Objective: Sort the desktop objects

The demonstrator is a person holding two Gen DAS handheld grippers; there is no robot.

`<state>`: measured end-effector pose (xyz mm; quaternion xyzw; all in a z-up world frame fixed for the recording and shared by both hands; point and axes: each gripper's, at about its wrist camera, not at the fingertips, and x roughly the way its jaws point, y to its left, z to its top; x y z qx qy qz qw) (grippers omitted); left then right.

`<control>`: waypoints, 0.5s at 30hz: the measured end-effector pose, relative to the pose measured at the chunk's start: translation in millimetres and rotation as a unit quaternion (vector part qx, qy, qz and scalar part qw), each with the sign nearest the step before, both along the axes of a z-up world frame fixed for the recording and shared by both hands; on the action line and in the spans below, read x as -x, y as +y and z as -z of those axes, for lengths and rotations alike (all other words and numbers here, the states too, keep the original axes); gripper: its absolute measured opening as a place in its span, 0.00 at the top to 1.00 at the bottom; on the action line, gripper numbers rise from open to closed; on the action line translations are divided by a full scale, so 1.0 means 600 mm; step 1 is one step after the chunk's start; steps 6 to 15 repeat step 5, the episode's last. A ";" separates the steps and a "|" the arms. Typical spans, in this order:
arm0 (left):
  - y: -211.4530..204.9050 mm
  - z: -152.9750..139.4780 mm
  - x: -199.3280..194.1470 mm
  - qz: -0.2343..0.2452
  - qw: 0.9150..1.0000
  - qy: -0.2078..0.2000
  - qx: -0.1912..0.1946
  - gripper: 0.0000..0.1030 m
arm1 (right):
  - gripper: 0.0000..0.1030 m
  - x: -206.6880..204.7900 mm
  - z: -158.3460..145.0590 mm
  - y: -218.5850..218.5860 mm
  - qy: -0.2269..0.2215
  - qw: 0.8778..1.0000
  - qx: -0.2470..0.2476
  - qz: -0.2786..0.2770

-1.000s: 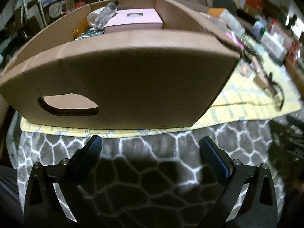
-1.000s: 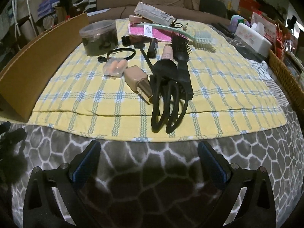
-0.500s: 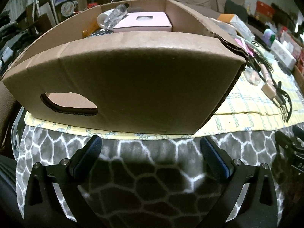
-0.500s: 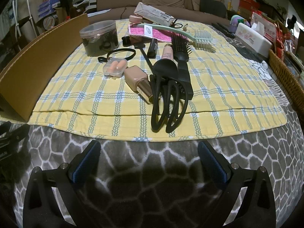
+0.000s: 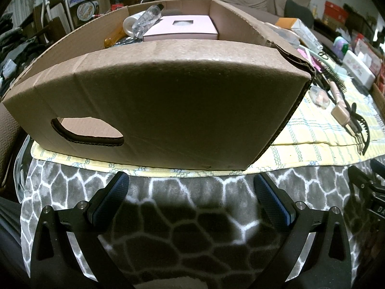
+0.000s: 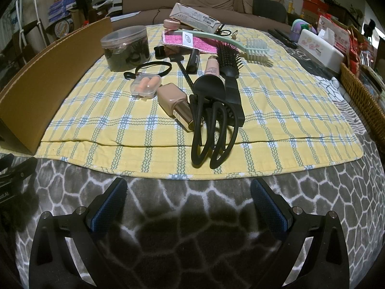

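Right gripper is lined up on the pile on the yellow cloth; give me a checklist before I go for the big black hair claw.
1. Right gripper open and empty: ok.
2. Left gripper open and empty: ok.
3. Hair claw nearest, nothing on top: ok.
4. Hair claw free of neighbours: not ok; it touches the makeup bottle and the hairbrush.
5. Cardboard box has room: ok, though pink box and clear bottle sit inside.
6. Box floor near front wall: cannot tell, hidden.

Grey plush blanket with white cracked-stone pattern (image 6: 192,221) covers the surface; yellow plaid quilted cloth (image 6: 276,110) lies directly on it, a woven wicker basket (image 6: 361,98) at right edge.
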<state>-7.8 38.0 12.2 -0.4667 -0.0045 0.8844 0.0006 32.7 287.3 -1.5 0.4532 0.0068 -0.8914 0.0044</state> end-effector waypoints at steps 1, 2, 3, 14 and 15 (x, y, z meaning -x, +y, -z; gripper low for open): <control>0.000 0.000 0.000 0.000 1.000 0.000 0.000 0.00 | 0.00 0.000 0.000 0.000 0.000 1.000 0.000 0.000; 0.000 0.000 0.000 0.000 1.000 0.000 0.000 0.00 | 0.00 0.000 0.000 0.000 0.000 1.000 0.000 0.000; 0.000 0.000 0.000 0.000 1.000 0.000 0.000 0.00 | 0.00 0.000 0.000 0.000 0.000 1.000 0.000 0.000; 0.000 0.000 0.000 0.000 1.000 0.000 0.000 0.00 | 0.00 0.000 0.000 0.000 0.000 1.000 0.000 0.000; 0.000 0.000 0.000 0.000 1.000 0.000 0.000 0.00 | 0.00 0.000 0.000 0.000 0.000 1.000 0.000 0.000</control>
